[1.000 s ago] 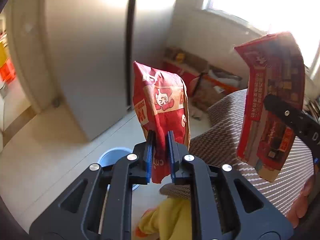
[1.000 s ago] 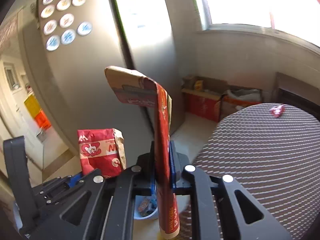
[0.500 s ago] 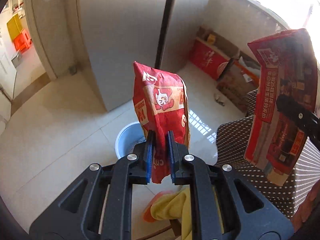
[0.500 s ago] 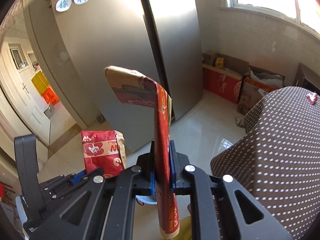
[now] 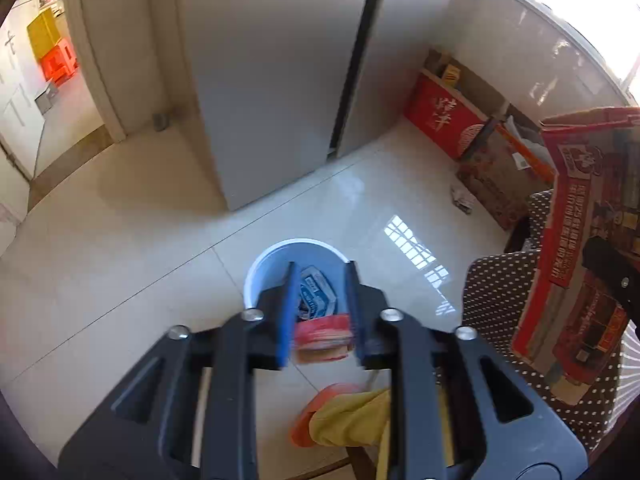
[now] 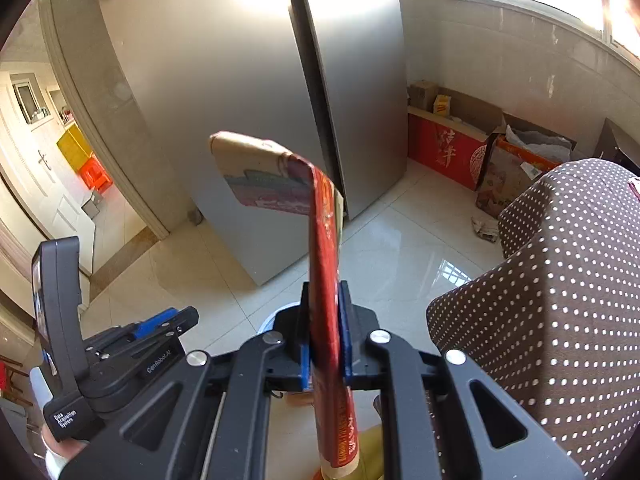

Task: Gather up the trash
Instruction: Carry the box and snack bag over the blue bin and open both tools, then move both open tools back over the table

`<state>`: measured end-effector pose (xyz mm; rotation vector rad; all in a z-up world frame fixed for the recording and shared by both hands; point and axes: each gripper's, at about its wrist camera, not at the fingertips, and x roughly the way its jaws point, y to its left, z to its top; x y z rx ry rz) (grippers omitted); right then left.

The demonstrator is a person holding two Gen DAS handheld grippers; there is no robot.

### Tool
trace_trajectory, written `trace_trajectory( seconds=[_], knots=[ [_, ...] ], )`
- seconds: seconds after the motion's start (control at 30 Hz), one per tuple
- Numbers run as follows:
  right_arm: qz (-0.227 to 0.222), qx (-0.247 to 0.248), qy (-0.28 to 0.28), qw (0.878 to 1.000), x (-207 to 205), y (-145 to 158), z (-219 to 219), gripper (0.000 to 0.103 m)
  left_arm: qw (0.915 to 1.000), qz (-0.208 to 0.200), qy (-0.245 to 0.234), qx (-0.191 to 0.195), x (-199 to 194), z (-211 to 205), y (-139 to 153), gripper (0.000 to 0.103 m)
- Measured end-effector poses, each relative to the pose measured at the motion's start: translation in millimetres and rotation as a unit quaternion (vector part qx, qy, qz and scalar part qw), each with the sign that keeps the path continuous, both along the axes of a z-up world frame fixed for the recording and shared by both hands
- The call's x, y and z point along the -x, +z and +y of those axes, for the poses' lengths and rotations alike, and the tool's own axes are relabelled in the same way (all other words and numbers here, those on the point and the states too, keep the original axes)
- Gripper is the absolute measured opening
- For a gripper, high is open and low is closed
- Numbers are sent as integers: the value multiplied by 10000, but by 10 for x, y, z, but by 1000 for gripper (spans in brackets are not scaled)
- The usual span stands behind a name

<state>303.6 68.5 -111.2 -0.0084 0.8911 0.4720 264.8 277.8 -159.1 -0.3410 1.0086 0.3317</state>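
A white-rimmed blue bin (image 5: 256, 268) stands on the tiled floor, right below my left gripper (image 5: 322, 276). Its jaws are opening. The red snack bag (image 5: 322, 338) shows blurred low in the gap, above the bin, and the blue pads (image 5: 290, 300) do not press on it. A blue packet lies in the bin. My right gripper (image 6: 325, 300) is shut on a flattened red carton (image 6: 324, 264) that stands upright. The same carton (image 5: 580, 240) hangs at the right of the left wrist view. The left gripper (image 6: 160, 324) sits lower left in the right wrist view.
A steel fridge (image 5: 280, 80) stands behind the bin. A brown dotted tablecloth (image 6: 560, 300) covers a table at the right. Red cardboard boxes (image 5: 444, 120) line the far wall. An orange slipper and yellow cloth (image 5: 340, 420) are near the bin. A doorway (image 5: 52, 80) opens at left.
The left jaws have parted and the red snack bag, upright between the pads before, has slid down out of them. Both grippers have sunk and tipped toward the bin.
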Motion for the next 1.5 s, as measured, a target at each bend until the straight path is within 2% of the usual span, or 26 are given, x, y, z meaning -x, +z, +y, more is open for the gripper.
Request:
trace_trajectory(
  seconds=[0.03,0.07,0.57,0.63,0.67,0.7,0.77,0.87,1.1,1.37,1.5],
  knots=[
    [27,13,25,10000,-17,-31,26,12,10000,-2,45,-28,31,41,-18,49],
    [54,29,51,10000,-34,-57,53,12,9999,-15,86,-49,71,71,-27,50],
    [414,165,641,9969,-119,-395,618,14,9981,224,580,12,501,456,-149,50],
    [399,204,676,9967,-159,-420,711,26,9978,214,621,2,539,485,-126,50],
    [392,242,677,9966,-170,-426,741,52,9978,205,626,-6,547,494,-122,50],
    [352,270,637,9970,-173,-423,757,73,9978,194,629,-15,555,504,-112,50],
    [147,238,566,9980,-142,-386,754,73,9978,170,644,-31,593,525,-87,50],
    [114,240,703,9972,-94,-337,735,73,9978,151,647,-47,624,532,-71,50],
    [29,238,652,9976,12,-191,522,73,9986,74,524,-85,559,410,1,50],
    [-221,-6,359,9991,53,178,-50,73,9997,-174,106,-145,364,16,245,50],
    [-427,-37,-37,9991,-7,361,-491,73,9991,-341,-189,-177,212,-269,397,51]
  ],
)
